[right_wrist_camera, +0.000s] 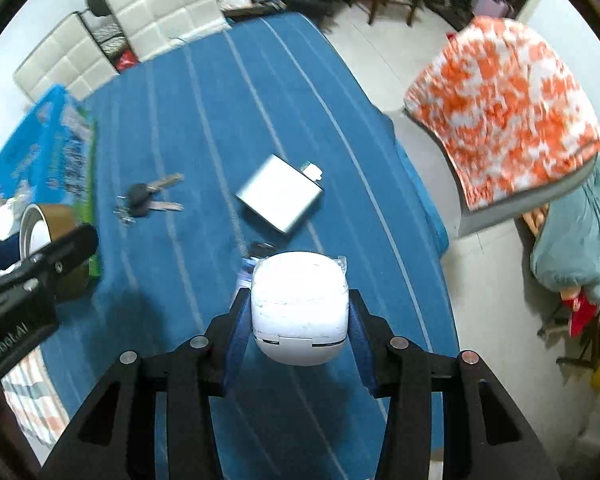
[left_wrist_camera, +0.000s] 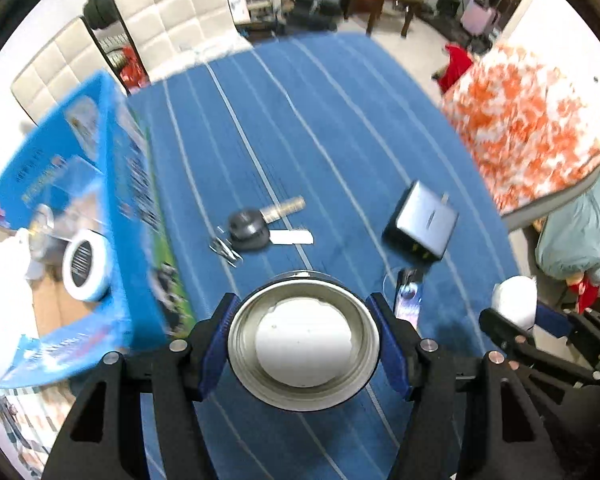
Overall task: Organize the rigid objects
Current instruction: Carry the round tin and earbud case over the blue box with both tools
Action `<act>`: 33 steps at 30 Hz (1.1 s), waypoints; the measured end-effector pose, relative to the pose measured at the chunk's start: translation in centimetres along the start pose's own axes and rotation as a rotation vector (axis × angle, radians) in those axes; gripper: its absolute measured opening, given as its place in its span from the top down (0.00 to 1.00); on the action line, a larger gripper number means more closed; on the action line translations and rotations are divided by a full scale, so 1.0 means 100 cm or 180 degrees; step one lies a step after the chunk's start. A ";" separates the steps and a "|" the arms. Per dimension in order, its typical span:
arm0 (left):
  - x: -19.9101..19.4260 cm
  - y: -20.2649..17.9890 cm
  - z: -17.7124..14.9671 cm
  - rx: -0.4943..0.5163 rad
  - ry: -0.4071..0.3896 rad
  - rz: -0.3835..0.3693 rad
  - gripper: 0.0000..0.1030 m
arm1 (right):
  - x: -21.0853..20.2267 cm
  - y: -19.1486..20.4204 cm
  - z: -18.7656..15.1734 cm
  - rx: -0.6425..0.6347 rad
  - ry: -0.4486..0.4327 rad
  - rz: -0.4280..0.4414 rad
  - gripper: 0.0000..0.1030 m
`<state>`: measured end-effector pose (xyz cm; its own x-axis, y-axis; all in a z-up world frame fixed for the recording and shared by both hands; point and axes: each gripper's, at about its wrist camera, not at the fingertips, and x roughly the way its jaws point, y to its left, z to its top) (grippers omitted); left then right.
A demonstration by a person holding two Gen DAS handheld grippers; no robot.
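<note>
My left gripper [left_wrist_camera: 302, 304] is shut on a roll of brown tape [left_wrist_camera: 303, 340], seen end-on and held above the blue striped tablecloth [left_wrist_camera: 320, 120]. In the right wrist view, my right gripper [right_wrist_camera: 299, 298] is shut on a white rounded case [right_wrist_camera: 299, 308], also off the table. The case [left_wrist_camera: 516, 300] shows at the right edge of the left wrist view, and the tape roll [right_wrist_camera: 46, 220] at the left of the right wrist view. On the cloth lie a bunch of keys with a black fob [left_wrist_camera: 248, 230] [right_wrist_camera: 140, 200], a silver charger [left_wrist_camera: 420, 220] [right_wrist_camera: 280, 196] and a small printed packet [left_wrist_camera: 408, 300].
An open blue cardboard box [left_wrist_camera: 112, 200] [right_wrist_camera: 48, 148] stands at the table's left edge, with a white round object [left_wrist_camera: 86, 264] inside. White padded chairs [left_wrist_camera: 172, 16] stand behind the table. An orange-and-white cloth [right_wrist_camera: 508, 112] covers something to the right, across bare floor.
</note>
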<state>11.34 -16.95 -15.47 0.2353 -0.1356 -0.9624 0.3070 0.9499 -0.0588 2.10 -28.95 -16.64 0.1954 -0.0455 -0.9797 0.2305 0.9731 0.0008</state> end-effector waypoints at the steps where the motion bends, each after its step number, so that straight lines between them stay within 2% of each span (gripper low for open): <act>1: -0.003 0.008 0.001 -0.0016 -0.0045 -0.0003 0.40 | -0.007 0.005 0.001 -0.0020 -0.0039 0.0032 0.53; 8: -0.056 0.055 -0.008 -0.0173 -0.0355 0.0068 0.40 | -0.053 0.056 0.007 -0.0274 -0.0306 0.0271 0.53; 17: -0.090 0.103 -0.035 -0.0493 -0.0500 0.0169 0.40 | -0.092 0.127 0.000 -0.0642 -0.0492 0.0507 0.53; 25: -0.123 0.158 -0.069 -0.0818 -0.0628 0.0283 0.40 | -0.110 0.181 -0.010 -0.0888 -0.0575 0.0634 0.53; 33: -0.146 0.205 -0.091 -0.0995 -0.0723 0.0376 0.40 | -0.119 0.228 -0.023 -0.1047 -0.0592 0.0694 0.53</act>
<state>5.80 7.06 -4.99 0.4607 -0.0460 -0.8863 -0.0213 0.9978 -0.0629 2.82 -5.74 -5.47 0.3811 0.1583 -0.9109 -0.1453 0.9832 0.1101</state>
